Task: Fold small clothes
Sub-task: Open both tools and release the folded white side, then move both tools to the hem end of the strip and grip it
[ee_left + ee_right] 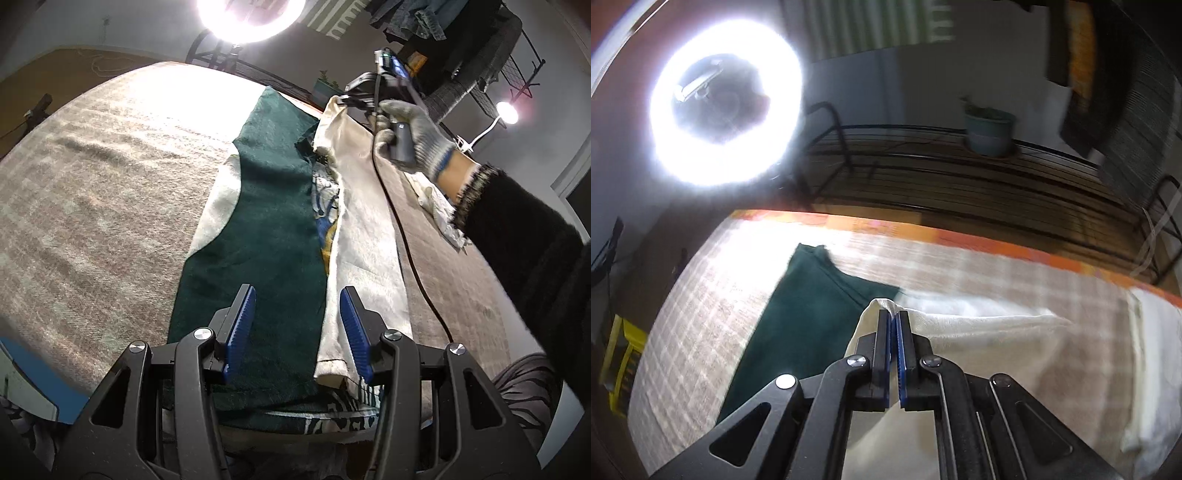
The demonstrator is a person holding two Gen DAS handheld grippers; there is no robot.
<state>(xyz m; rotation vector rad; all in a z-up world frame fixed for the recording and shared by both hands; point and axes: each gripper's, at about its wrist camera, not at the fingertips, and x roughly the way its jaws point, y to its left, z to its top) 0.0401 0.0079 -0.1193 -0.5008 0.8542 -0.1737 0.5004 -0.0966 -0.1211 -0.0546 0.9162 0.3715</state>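
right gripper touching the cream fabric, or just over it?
Touching. Right wrist view: the right gripper has its blue pads shut on a pinched edge of the cream fabric.

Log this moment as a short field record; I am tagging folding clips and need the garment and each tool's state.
surface: table under a checked grey cloth
garment: green and cream garment, laid lengthwise
fold state: cream side flap lifted at its far corner
left gripper: jaws open, astride the near hem, pressing on nothing
right gripper: jaws shut on the cream corner, held by a gloved hand
other cloth: crumpled white cloth at the right edge
lighting: ring light beyond the table
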